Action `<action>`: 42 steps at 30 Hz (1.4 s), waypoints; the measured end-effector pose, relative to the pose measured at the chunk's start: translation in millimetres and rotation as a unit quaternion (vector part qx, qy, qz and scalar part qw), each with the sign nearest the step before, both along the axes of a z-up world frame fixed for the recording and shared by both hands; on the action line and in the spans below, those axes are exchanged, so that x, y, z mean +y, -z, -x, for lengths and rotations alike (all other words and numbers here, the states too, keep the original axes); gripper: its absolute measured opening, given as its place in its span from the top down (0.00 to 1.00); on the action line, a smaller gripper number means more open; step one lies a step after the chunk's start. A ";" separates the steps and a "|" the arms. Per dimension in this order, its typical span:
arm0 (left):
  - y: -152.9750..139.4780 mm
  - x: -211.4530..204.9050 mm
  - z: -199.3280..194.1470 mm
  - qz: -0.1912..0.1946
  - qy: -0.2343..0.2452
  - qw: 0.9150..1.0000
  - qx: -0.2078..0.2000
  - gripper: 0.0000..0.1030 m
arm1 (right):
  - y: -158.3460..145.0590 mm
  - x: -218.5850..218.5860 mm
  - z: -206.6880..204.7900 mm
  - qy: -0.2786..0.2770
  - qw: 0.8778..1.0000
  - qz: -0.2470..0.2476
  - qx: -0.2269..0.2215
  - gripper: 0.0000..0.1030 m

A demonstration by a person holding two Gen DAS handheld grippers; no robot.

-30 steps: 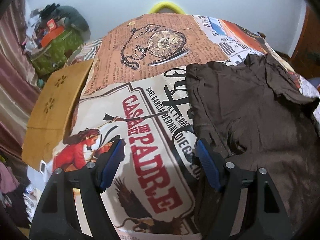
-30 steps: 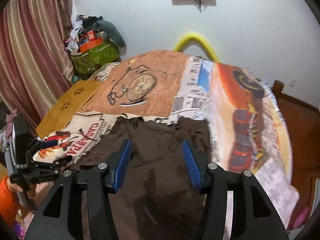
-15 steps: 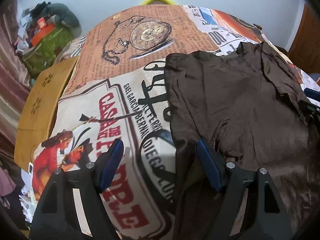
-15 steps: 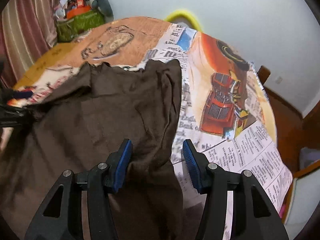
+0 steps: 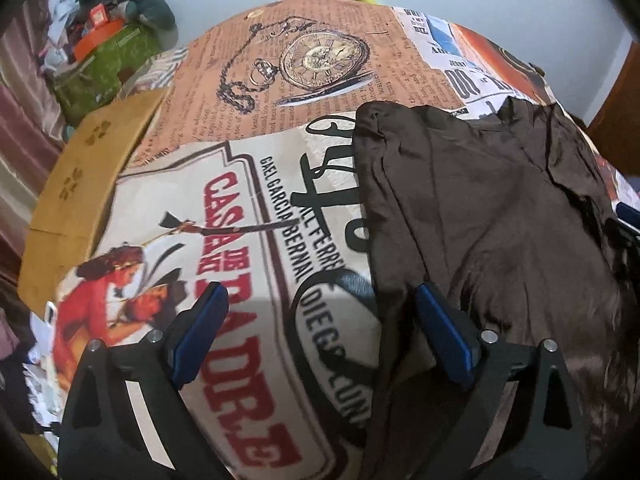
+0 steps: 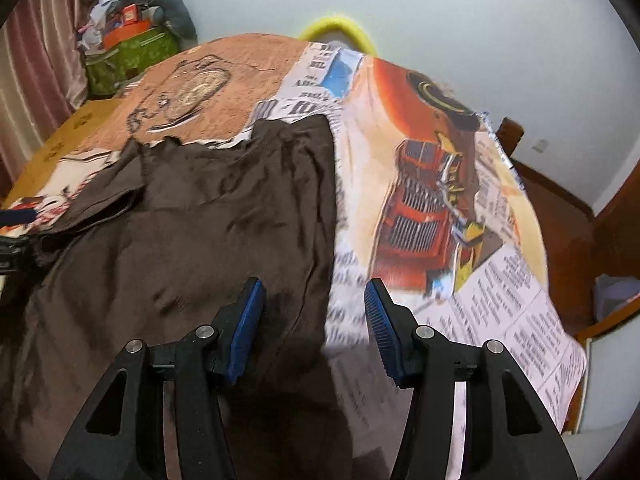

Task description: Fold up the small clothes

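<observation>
On the bed: the brown garment (image 6: 208, 216) is spread flat, wrinkled.
Left gripper (image 5: 320, 334): just opened wide, over the garment's left edge.
Right gripper (image 6: 314, 330): spread, straddling the right edge.
Progress: no fold is made yet.

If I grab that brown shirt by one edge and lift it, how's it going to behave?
Probably floppy: the brown shirt lies limp, creased and rumpled on the printed cloth. It looks thin, so likely light. Its slight sheen hints it may slide easily, so a single-edge lift would likely let the rest hang and bunch.
</observation>
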State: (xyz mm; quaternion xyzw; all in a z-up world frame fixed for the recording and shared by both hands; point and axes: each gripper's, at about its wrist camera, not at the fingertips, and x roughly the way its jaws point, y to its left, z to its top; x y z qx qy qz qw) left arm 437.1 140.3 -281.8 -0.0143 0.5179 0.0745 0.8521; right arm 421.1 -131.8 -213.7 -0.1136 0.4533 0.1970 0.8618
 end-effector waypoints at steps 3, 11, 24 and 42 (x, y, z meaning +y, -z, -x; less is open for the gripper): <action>-13.1 -4.9 15.2 -0.009 0.011 1.000 -0.008 0.07 | -9.3 -4.3 18.0 -0.014 1.000 0.000 0.000 0.52; -64.9 -20.1 72.2 -0.034 0.034 0.997 -0.052 0.07 | -42.9 -26.7 67.9 -0.025 0.999 -0.034 0.007 0.52; -123.1 -29.3 188.2 -0.017 0.038 0.994 -0.100 0.07 | -115.1 -56.7 167.5 -0.021 0.995 -0.077 -0.065 0.40; -40.0 -50.1 264.0 0.049 0.052 0.997 0.022 0.15 | -31.6 -101.1 222.3 0.017 0.998 -0.043 0.034 0.40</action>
